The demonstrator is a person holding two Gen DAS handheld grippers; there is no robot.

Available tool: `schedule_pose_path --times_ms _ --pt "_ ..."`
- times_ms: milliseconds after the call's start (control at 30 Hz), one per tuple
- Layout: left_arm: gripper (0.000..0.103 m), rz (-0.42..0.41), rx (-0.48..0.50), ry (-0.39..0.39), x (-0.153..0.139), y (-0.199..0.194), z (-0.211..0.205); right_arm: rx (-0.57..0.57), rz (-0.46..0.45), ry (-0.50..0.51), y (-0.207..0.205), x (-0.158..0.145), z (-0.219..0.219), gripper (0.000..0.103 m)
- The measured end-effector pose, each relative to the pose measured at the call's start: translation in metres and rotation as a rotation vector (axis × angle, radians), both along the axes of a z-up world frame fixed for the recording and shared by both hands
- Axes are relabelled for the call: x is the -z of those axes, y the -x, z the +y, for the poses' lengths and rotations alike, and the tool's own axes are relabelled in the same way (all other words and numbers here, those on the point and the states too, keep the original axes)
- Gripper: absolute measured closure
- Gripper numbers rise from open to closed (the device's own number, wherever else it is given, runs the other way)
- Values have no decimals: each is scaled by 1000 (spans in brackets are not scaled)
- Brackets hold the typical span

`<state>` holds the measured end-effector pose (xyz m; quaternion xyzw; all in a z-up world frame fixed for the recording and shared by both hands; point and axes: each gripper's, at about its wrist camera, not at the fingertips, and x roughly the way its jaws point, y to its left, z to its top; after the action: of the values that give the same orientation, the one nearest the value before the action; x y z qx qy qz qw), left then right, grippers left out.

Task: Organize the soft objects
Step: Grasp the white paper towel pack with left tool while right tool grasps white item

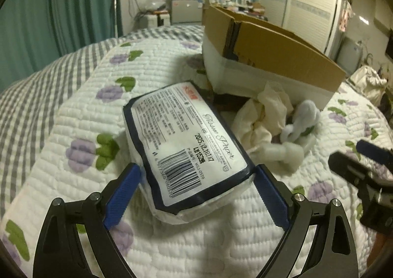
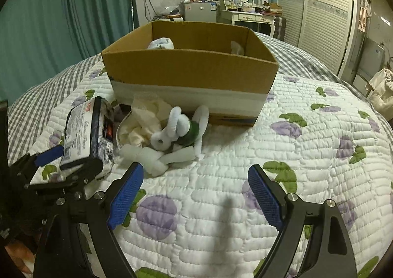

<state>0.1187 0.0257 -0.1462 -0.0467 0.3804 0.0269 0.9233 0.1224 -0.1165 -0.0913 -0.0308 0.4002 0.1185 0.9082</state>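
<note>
your left gripper (image 1: pixel 197 174) holds the tissue pack (image 1: pixel 186 140) by its near end, a blue pad pressed on each side, and the pack's printed face with the barcode is turned up toward the camera. in the right wrist view the same pack (image 2: pixel 86 133) sits at 9 o'clock, lifted at its near end above the quilt (image 2: pixel 282 155) on the bed, gripped by the left gripper (image 2: pixel 66 160).

your right gripper (image 2: pixel 195 182) is spread wide with nothing between its pads, hanging over bare quilt. at its 11 o'clock lies a small heap just in front of the cardboard box (image 2: pixel 191 71): a crumpled cream cloth (image 2: pixel 145 123), a white and green plush toy (image 2: pixel 181 128) and a knotted white sock (image 2: pixel 147 157). the cloth touches the pack's far side, and the toy leans against the box's front wall.

the box stands at 12 o'clock, open at the top. inside it a rolled pale blue sock (image 2: pixel 161 43) shows at the back left and a white piece (image 2: pixel 237 47) at the back right corner; i cannot tell what that piece is.

in the left wrist view the box (image 1: pixel 265 56) is at 1 o'clock, with the cloth (image 1: pixel 262 113) and toy (image 1: pixel 302 118) at its foot.
</note>
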Motion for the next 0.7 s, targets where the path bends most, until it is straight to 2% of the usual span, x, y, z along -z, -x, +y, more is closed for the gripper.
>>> schedule_pose_path --times_ms 133,200,300,400,533,700 --pt "12 -17 14 -15 6 -5 -3 -4 1 12 -2 5 3 16" --pt "26 -27 30 -18 1 -2 -2 -5 2 13 -2 6 3 16" --pt "39 -34 52 -12 -8 4 5 -9 1 7 -2 6 4 16" --pt "43 -43 52 30 -17 8 18 -27 -1 -1 -3 4 11 16" --pt "43 -57 37 27 -27 13 32 -82 1 9 -4 7 30 18" --pt "43 -61 9 24 -33 14 45 -147 19 43 -11 19 56 31"
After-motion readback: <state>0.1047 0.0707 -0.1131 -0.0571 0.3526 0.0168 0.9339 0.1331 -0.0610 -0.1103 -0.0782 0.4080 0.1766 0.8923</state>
